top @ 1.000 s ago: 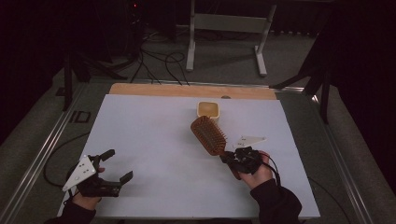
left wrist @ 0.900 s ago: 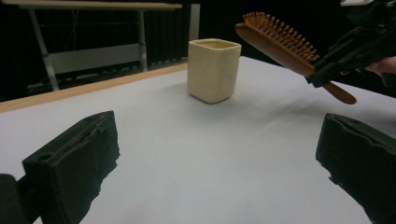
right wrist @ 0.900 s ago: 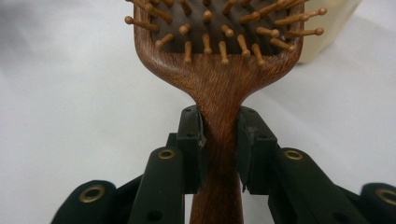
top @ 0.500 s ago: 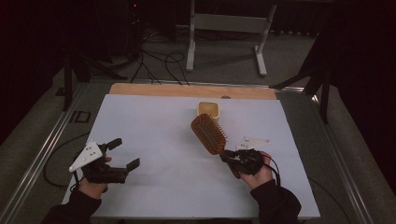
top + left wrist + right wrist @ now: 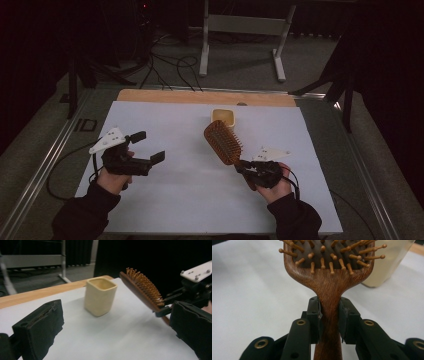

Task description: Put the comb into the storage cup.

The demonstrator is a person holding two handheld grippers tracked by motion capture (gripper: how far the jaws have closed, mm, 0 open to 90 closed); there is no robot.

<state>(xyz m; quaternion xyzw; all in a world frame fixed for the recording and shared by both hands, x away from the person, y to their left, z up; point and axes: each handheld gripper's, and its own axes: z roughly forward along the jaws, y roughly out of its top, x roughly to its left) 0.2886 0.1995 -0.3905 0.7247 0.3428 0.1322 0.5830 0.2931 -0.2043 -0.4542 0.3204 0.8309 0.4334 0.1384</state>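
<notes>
The right gripper view shows what the high view blurs: the right gripper [image 5: 329, 320] pinches the wooden hairbrush [image 5: 328, 287] by its handle neck, bristles facing the camera, the brush top cut off. The left gripper [image 5: 145, 147] hangs spread and empty above the white surface [image 5: 175, 200]; between its jaws, ahead, stands the cream cup [image 5: 100, 296], just behind the brush head
</notes>
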